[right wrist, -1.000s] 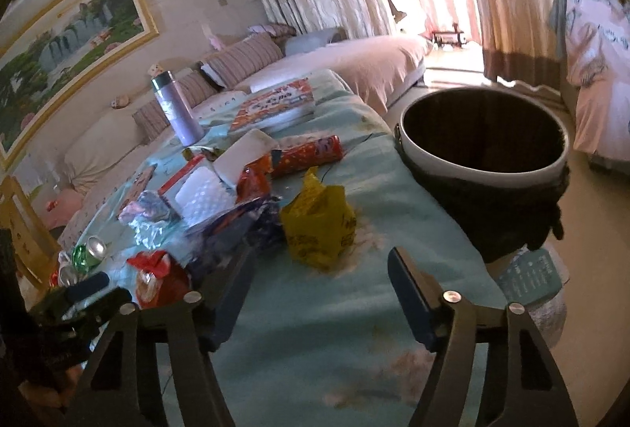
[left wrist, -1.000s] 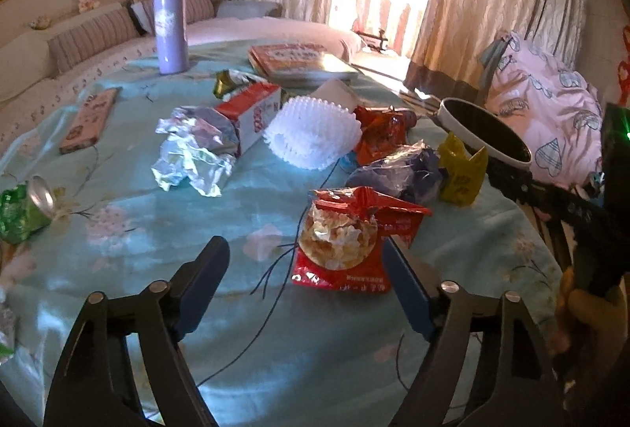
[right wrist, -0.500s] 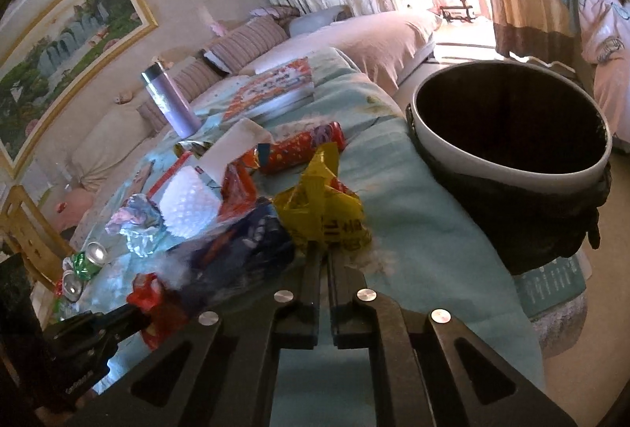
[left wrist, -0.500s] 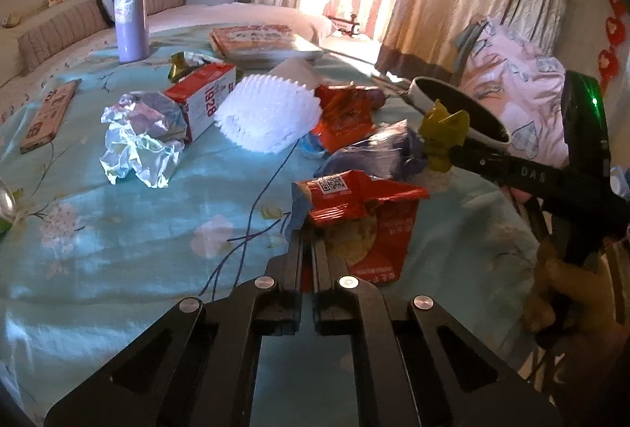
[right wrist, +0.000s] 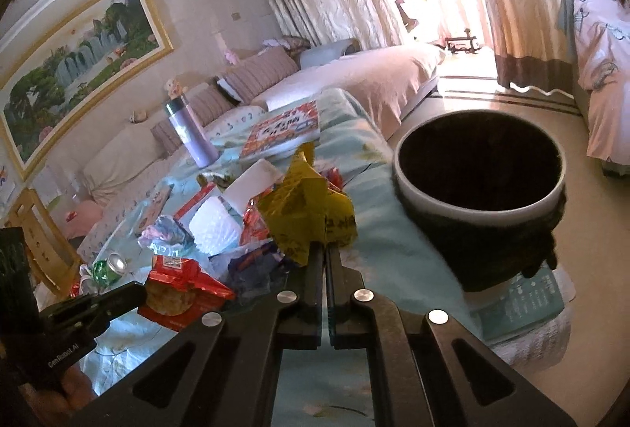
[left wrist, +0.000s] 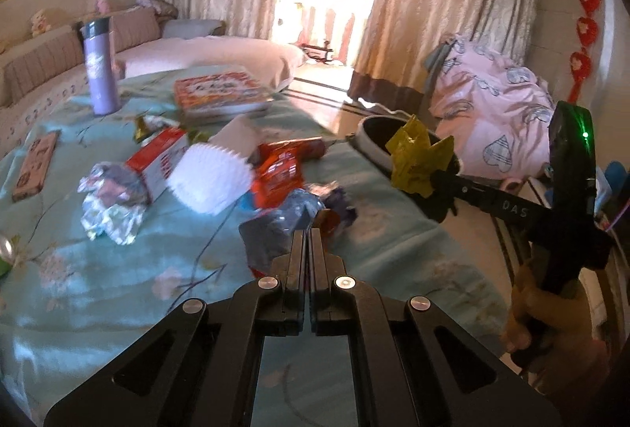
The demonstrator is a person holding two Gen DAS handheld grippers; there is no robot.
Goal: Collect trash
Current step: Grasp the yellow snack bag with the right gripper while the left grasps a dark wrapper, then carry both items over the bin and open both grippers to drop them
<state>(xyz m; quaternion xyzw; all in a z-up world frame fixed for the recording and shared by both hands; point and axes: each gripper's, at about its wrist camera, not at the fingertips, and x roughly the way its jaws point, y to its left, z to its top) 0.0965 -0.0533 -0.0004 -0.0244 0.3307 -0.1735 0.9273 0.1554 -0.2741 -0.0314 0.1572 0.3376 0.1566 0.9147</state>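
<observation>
Between the fingers of the right gripper (right wrist: 325,250) sits a crumpled yellow wrapper (right wrist: 311,208), pinched tight and lifted off the counter (right wrist: 378,230). It hangs just beside the round black bin (right wrist: 478,191), which stands past the counter's edge. The bin looks dark inside, so I cannot tell if any trash is in it.

The left gripper (left wrist: 306,236) has its fingers shut too. They pinch the red snack bag (right wrist: 185,281), which the right view shows held up with chips showing through it.

Lots of trash waits on the blue flowered cloth. Close by lies a purple-blue wrapper (left wrist: 303,206). Farther back are a red wrapper (left wrist: 279,171), a white foam net (left wrist: 210,181), a red and white box (left wrist: 159,161) and a ball of shiny foil (left wrist: 112,202). A green can (right wrist: 110,265) lies near the far edge.

A purple bottle (left wrist: 100,69) and a big book (left wrist: 220,94) stand behind; those look like things to keep.

I think the job has only just started. Two pieces are picked up, none dropped in yet, and most of the pile is left.
</observation>
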